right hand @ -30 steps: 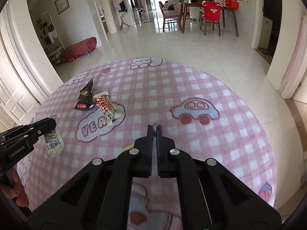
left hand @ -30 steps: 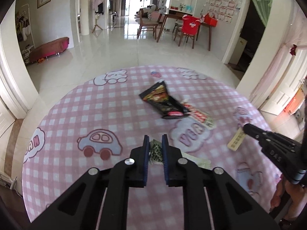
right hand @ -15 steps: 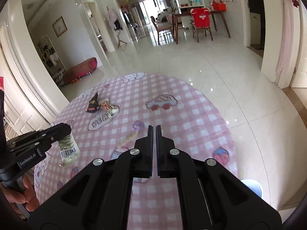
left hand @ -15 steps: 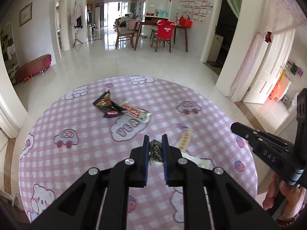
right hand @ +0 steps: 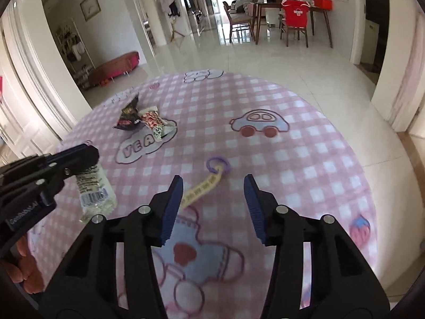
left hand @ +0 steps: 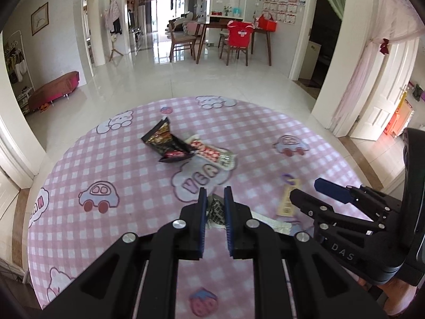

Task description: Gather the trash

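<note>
Wrappers, a black packet (left hand: 166, 143) and a red-patterned one (left hand: 209, 154), are lying touching on the pink checked desk (left hand: 79, 159). Nearer, the left hand-held gripper (left hand: 214, 207) is pinching a clear wrapper (right hand: 94, 190), while the right hand-held gripper (right hand: 213, 204) is hanging wide over a yellow strip (right hand: 203, 187).

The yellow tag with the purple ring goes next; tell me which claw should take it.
Right. The right claw is open and empty, with the yellow tag lying on the mat just ahead between its fingers. The left claw is shut on a clear wrapper, so it probably cannot grip anything more.
</note>
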`<state>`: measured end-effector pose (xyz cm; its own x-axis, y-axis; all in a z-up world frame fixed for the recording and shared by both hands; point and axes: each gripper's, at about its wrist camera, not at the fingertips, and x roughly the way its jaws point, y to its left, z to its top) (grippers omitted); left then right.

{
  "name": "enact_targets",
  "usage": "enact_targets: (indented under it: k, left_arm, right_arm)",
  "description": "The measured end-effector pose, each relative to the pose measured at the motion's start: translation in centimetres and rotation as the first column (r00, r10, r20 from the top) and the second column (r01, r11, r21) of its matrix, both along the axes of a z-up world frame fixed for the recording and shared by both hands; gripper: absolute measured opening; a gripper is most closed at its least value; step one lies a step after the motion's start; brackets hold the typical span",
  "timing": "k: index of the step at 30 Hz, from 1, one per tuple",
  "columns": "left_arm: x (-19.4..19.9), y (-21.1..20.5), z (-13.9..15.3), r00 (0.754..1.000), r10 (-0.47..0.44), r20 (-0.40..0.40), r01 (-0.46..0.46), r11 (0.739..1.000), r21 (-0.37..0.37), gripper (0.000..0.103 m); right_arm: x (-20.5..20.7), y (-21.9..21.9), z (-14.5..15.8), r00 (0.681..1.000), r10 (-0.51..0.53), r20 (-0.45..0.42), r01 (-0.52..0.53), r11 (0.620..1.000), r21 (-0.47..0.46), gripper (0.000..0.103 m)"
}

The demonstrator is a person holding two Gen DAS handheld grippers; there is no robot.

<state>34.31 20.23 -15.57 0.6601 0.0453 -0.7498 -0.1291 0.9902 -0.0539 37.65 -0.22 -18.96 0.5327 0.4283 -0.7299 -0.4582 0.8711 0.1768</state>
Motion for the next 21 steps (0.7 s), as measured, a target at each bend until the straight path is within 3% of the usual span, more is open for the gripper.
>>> enact_targets:
  k: [3, 5, 8, 11, 13, 21]
  left_arm:
    - [0.7, 0.8, -0.7, 1.000, 0.006, -0.010, -0.006, 1.000, 0.004, 0.012]
    - [1.2, 1.1, -1.0, 1.000, 0.006, -0.014, -0.006, 1.000, 0.002, 0.012]
    - [1.6, 0.9, -1.3, 1.000, -0.001, -0.017, 0.001, 1.000, -0.002, 0.012]
    - [1.7, 0.4, -1.3, 1.000, -0.011, -0.017, 0.011, 1.000, -0.004, 0.012]
    - [1.5, 0.0, -1.1, 1.000, -0.020, -0.014, 0.020, 1.000, -0.004, 0.012]
    - [0.3, -3.0, 0.5, 0.998, -0.060, 0.008, 0.060, 0.998, 0.006, 0.012]
  right_arm:
    - [0.8, 1.3, -0.8, 1.000, 0.002, 0.002, -0.002, 0.997, -0.071, 0.041]
    - [1.2, 1.3, -0.8, 1.000, 0.004, 0.010, -0.003, 0.997, -0.078, 0.028]
    - [1.5, 1.8, -1.2, 1.000, 0.010, 0.028, -0.006, 0.990, -0.138, 0.020]
    - [1.7, 1.4, -1.3, 1.000, 0.018, 0.025, -0.015, 0.993, -0.121, 0.018]
    - [1.6, 0.7, -1.2, 1.000, 0.012, 0.022, -0.010, 0.996, -0.086, 0.005]
    - [0.1, -2.8, 0.3, 1.000, -0.016, 0.019, 0.016, 1.000, -0.004, 0.005]
